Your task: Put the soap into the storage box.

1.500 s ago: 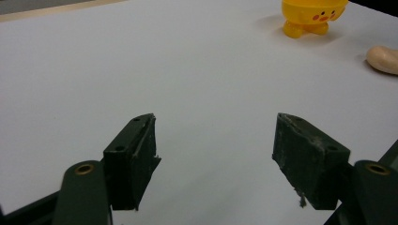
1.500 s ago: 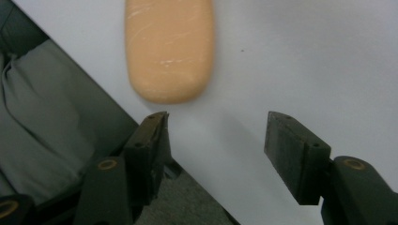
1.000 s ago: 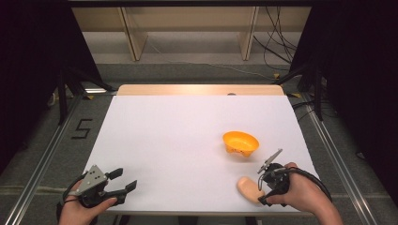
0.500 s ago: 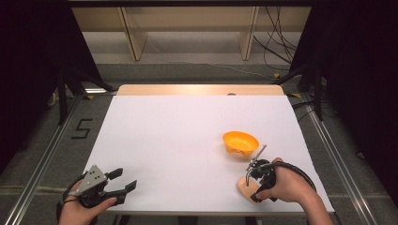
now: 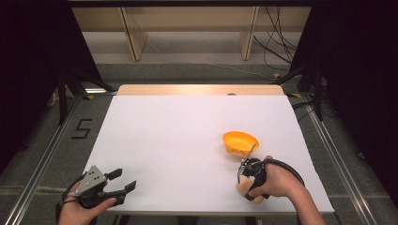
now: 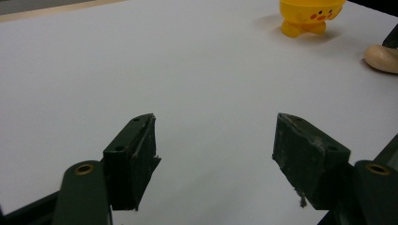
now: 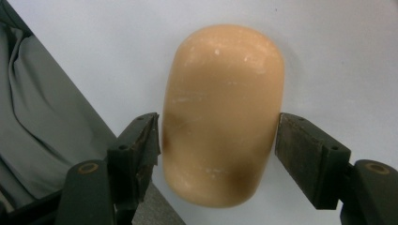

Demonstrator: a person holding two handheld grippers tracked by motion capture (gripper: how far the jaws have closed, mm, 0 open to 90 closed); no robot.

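Note:
A tan, rounded oblong piece (image 7: pixel 220 112) lies on the white table (image 5: pixel 178 140) near the front right edge. My right gripper (image 7: pixel 217 126) points down over it with one jaw on each side. The jaws have just been opening and stand wide, and the pads do not press on the piece. In the high view the right gripper (image 5: pixel 247 182) and its hand cover most of the tan piece (image 5: pixel 243 189). A yellow bowl with a chick face (image 5: pixel 240 142) stands just behind it. My left gripper (image 5: pixel 123 180) rests open at the front left, nothing between its jaws (image 6: pixel 213 136).
The left gripper view looks across the table to the yellow bowl (image 6: pixel 309 14) and an end of the tan piece (image 6: pixel 382 57). Grey floor shows past the table edge (image 7: pixel 42 140). A wooden strip (image 5: pixel 197 89) runs along the table's far end.
My right hand moved left and down from beside the tan piece to over it, now straddling it. The left gripper has not moved.

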